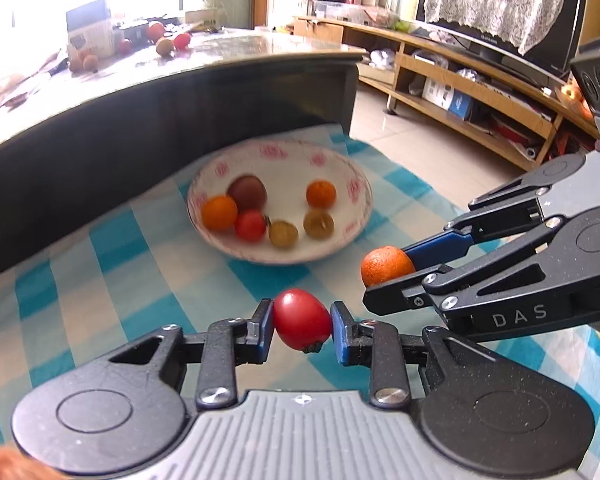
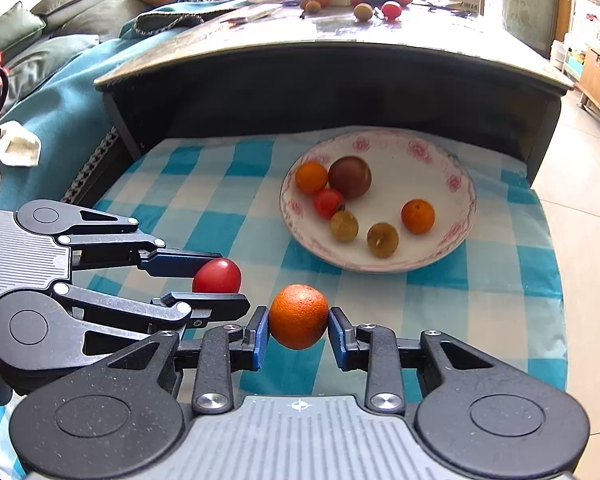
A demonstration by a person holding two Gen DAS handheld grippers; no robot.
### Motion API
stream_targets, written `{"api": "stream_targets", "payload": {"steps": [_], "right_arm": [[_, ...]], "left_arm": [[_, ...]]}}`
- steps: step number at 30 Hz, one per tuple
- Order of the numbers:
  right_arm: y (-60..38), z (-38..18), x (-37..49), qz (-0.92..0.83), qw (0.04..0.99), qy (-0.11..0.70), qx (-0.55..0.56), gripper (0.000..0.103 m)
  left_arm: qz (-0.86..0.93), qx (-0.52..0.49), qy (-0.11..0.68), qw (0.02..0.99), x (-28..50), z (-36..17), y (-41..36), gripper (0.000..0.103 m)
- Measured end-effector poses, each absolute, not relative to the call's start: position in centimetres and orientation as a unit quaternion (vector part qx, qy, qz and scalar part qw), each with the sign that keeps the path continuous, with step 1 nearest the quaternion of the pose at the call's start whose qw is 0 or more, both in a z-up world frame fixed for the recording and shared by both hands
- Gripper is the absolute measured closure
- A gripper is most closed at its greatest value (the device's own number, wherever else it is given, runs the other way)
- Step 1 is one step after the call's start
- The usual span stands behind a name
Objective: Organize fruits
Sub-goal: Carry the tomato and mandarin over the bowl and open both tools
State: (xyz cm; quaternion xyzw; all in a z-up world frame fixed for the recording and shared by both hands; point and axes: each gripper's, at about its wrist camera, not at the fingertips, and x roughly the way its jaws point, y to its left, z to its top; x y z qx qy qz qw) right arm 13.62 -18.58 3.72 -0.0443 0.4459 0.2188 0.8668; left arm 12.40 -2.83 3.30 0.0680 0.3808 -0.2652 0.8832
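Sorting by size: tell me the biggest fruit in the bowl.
The dark purplish-brown fruit toward the bowl's back, touching the orange and red ones; clearly larger than the rest.

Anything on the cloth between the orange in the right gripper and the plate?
Nothing: in the right wrist view only bare checked cloth lies between the held orange and the plate.

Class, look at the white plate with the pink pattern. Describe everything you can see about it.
The plate is round, shallow and white, seemingly glazed ceramic, with pink floral motifs around its rim. It sits flat on the blue-and-white checked cloth, in front of a dark table's side panel. It holds six small fruits: two orange ones, a dark reddish-brown one, a small red one and two yellowish-green ones. Neither gripper touches it.
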Motion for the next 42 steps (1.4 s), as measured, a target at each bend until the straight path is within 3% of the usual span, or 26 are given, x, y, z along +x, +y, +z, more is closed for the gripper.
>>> {"api": "stream_targets", "payload": {"steps": [24, 42], "right_arm": [[-20.9, 4.4, 21.9, 0.175, 0.898, 0.402, -0.025, 0.077], [-21.4, 2.4, 24.1, 0.160, 0.902, 0.400, -0.032, 0.075]], "left_arm": [[-0.243, 0.073, 0.350, 0.902, 21.5, 3.2, -5.9, 0.064], [-0.235, 0.089, 0.354, 0.901, 23.4, 1.7, -7.0, 0.065]]}}
